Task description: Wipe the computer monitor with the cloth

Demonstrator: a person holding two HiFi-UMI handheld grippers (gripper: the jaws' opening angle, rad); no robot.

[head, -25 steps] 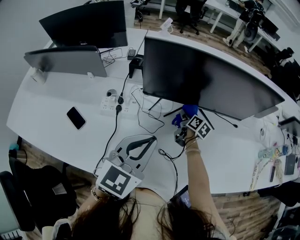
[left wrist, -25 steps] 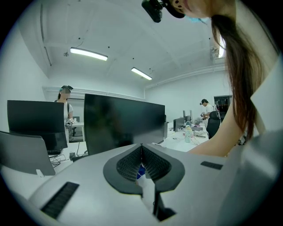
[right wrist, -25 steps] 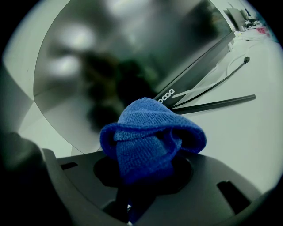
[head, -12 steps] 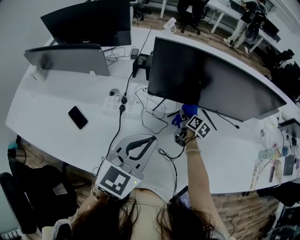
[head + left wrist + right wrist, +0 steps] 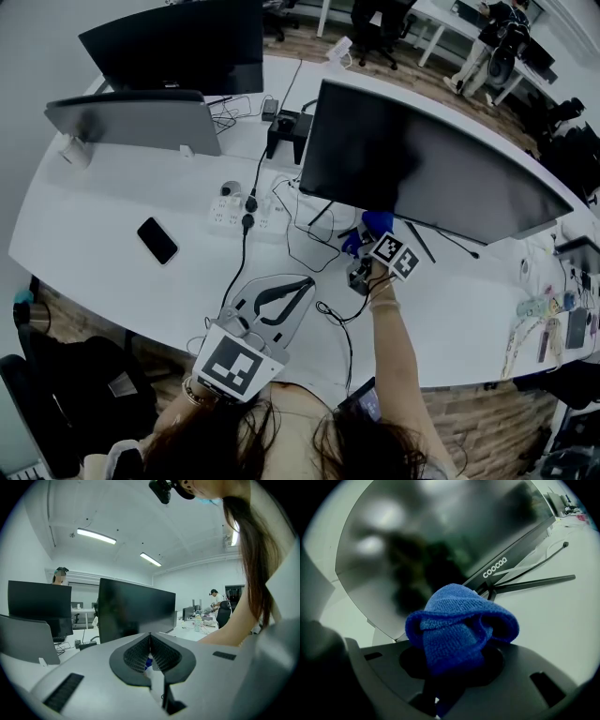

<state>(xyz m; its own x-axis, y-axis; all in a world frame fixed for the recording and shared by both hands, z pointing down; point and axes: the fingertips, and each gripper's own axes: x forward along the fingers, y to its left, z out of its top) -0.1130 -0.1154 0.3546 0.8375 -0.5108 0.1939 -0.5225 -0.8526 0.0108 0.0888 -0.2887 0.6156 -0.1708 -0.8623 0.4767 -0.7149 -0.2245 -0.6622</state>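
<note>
Loosely bunched blue cloth [image 5: 461,620]

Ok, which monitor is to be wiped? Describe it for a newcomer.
On the curved white desk, look right: the widest black monitor. Unlike the grey-backed monitor and smaller black monitor farther left, a blue cloth in the right gripper sits by its bottom edge.

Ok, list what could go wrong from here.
The cloth sits bunched in the right gripper, so the hard jaws might scrape the monitor. The monitor stands on thin legs and the left gripper is away from it, so pressing could shift it. Loose cables by the stand might snag.
</note>
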